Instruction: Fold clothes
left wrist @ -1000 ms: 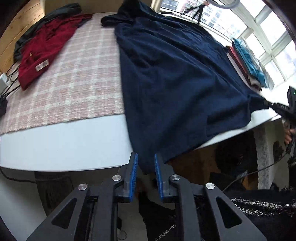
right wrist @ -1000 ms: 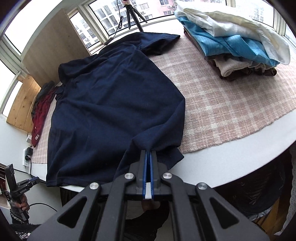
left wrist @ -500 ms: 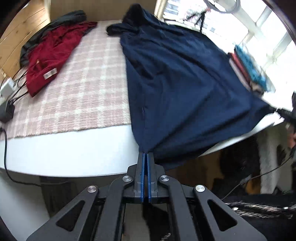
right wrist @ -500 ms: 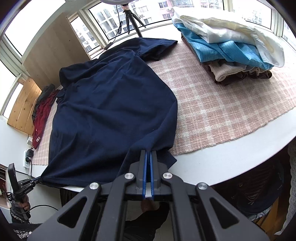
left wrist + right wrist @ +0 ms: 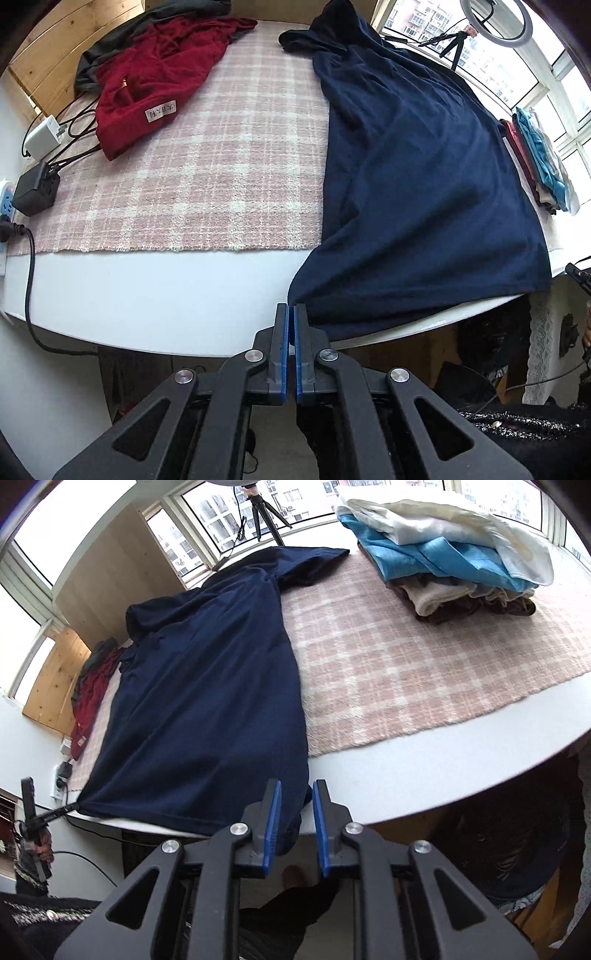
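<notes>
A navy T-shirt lies spread lengthwise on the pink plaid cloth, its hem hanging over the white table's front edge. My left gripper is shut on the hem's left corner at the table edge. In the right wrist view the shirt stretches from the far window to the near edge. My right gripper is open, its blue pads either side of the hem's right corner, which hangs loose between them.
A red garment over a dark one lies far left, beside chargers and cables. A stack of folded clothes sits far right. A tripod stands by the window. The white table edge curves in front.
My left gripper closed on the hem's left corner and pulled it left, stretching the hem. My right gripper, shut on the right corner before, has opened and let it go.
</notes>
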The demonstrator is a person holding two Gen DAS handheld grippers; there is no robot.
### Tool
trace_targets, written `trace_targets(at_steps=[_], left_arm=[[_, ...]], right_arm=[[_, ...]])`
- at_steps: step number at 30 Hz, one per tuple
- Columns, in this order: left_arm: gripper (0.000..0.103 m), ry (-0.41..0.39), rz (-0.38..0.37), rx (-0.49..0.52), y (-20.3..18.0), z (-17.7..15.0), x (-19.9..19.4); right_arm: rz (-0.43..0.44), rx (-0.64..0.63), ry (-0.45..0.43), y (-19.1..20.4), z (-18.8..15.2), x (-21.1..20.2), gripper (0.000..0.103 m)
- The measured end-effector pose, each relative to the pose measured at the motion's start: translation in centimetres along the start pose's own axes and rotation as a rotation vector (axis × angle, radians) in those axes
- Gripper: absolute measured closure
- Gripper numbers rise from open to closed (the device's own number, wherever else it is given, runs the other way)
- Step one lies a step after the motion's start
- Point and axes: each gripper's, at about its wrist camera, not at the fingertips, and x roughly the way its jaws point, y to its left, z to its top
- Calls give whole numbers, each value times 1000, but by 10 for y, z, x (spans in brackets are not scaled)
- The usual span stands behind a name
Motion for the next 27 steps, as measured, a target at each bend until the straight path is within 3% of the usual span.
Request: trace_targets(at_steps=[3, 6, 8, 9, 10, 11, 13, 16, 19, 21, 24, 27], left_arm=[[101, 9, 7, 14, 1, 1, 0], [101, 15, 10, 18, 0, 3, 0], [101, 9, 10, 20, 0, 5, -1], [101, 7, 10, 21, 0, 7, -2], [101, 4, 10, 23, 0, 8, -3], [101, 1, 11, 24, 0, 9, -3], [101, -2, 12, 26, 0, 11, -5], [101, -2, 26, 42, -1, 10, -8], [101, 1, 30, 63, -4, 10, -8], [101, 5, 26, 66, -2, 9, -6], [101, 16, 23, 66, 0, 9, -3], [101, 26, 26, 74, -2, 11, 1]], right_arm=[[23, -33, 23, -2, -16, 10, 85], [32, -84, 26, 4, -26, 25, 70], [61, -91, 34, 6, -28, 37, 67], [82, -87, 27, 8, -27, 41, 70], [87, -90, 22, 11, -24, 44, 99], [90, -89, 13, 15, -18, 43, 101], [186, -52, -40, 24, 2, 37, 100], [301, -92, 29, 62, 35, 45, 95], [277, -137, -35, 68, 41, 25, 94], [209, -134, -64, 54, 31, 15, 93], [71, -172, -27, 41, 6, 18, 93], [38, -246, 17, 50, -15, 28, 93]])
